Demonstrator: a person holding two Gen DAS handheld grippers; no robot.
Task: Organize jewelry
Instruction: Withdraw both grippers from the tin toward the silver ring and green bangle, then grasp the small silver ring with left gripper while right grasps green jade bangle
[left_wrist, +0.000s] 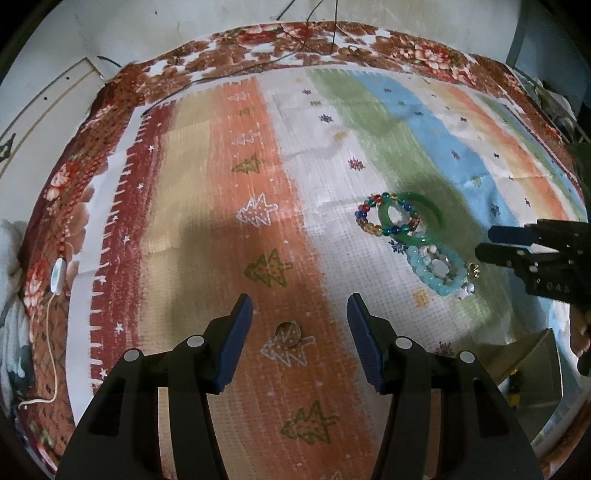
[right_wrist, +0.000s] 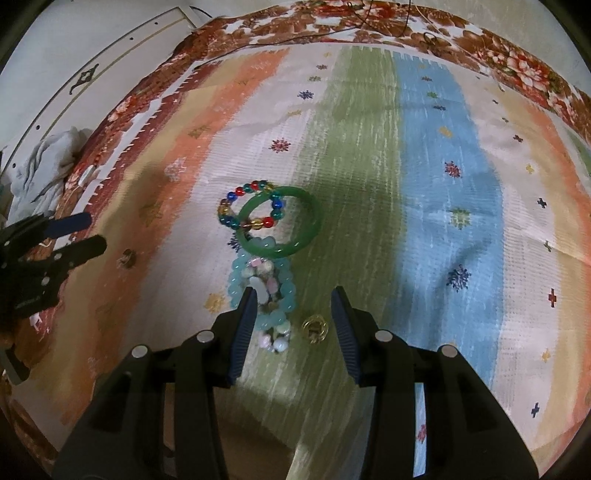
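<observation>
Striped cloth (right_wrist: 443, 155) with small printed trees and stars is seen covering the worktop, and the jewelry is gathered in one cluster on its white and green bands. A green bangle (right_wrist: 314, 221) is laid over a multicoloured bead bracelet (right_wrist: 236, 195), with a pale blue bead bracelet (right_wrist: 286, 295) touching its near edge and a small gold ring (right_wrist: 314, 328) just beside that. The right gripper (right_wrist: 293, 317) is held directly over the blue bracelet's near end, fingers spread and nothing held; the gold ring lies between them, nearer the right-hand finger. The cluster's long axis runs straight away from these fingers. The left gripper (left_wrist: 300, 332) is kept well apart to the left, fingers likewise spread and empty, with only a small brown disc (left_wrist: 288, 333) between them. The right is judged nearer for the next pick.
</observation>
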